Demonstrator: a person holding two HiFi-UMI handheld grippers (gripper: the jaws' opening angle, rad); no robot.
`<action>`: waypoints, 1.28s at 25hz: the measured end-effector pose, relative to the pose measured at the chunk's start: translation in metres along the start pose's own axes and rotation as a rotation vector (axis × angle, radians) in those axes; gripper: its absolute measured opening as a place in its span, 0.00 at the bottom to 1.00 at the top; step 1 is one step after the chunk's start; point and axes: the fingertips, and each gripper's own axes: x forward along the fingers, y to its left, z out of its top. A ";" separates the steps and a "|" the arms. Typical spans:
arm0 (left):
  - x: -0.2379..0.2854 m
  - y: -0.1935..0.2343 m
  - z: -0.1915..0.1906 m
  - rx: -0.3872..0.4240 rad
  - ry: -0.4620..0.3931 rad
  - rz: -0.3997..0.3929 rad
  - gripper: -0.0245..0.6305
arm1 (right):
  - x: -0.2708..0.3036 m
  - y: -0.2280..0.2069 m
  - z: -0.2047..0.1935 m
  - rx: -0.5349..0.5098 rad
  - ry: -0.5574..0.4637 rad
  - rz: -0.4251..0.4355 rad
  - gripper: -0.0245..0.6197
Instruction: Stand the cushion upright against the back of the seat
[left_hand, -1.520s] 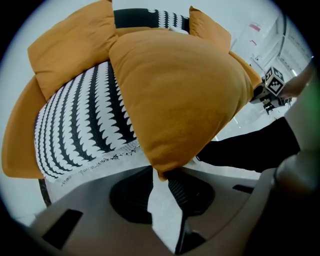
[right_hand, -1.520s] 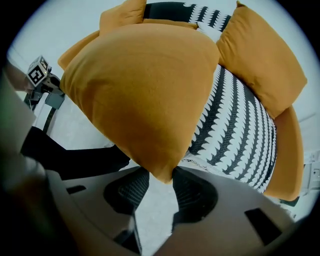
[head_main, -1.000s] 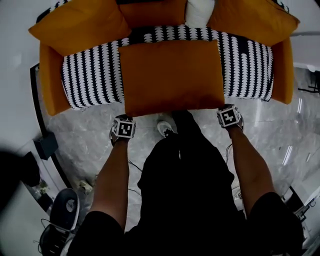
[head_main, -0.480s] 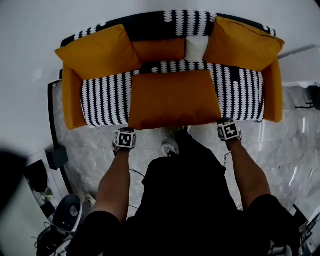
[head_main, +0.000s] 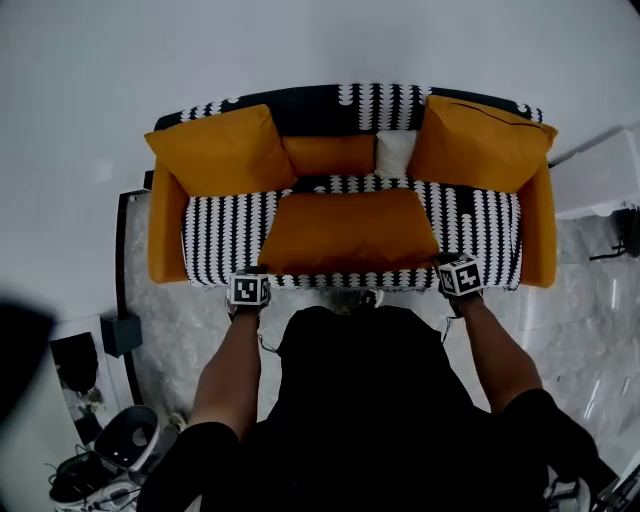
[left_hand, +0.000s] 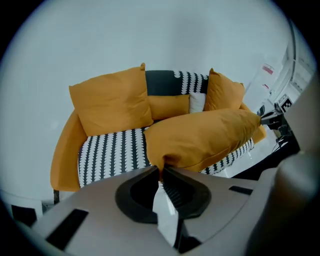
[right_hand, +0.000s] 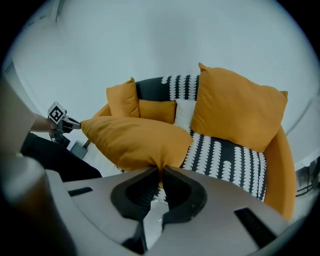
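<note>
A big orange cushion lies across the middle of the sofa's black-and-white patterned seat, its near edge lifted. My left gripper is shut on the cushion's near left corner, where the fabric bunches between the left gripper's jaws. My right gripper is shut on the near right corner, and the cushion is pinched in the same way by the right gripper. The dark patterned backrest stands behind.
Two large orange cushions lean at the back left and back right. Between them sit a small orange cushion and a white one. Orange armrests close both ends. A dark box and gear stand on the marble floor at left.
Both grippers have risen with the cushion's near corners, lifting its front edge off the seat. The sofa has slid down and shrunk in the head view.
</note>
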 end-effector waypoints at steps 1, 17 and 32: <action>-0.002 0.000 0.008 -0.002 -0.016 0.001 0.09 | -0.001 -0.003 0.006 0.005 -0.020 0.002 0.12; -0.019 0.034 0.135 -0.023 -0.227 -0.091 0.09 | -0.030 -0.031 0.122 0.239 -0.232 -0.052 0.11; -0.004 0.056 0.276 0.028 -0.321 -0.267 0.09 | -0.042 -0.072 0.221 0.478 -0.408 -0.196 0.10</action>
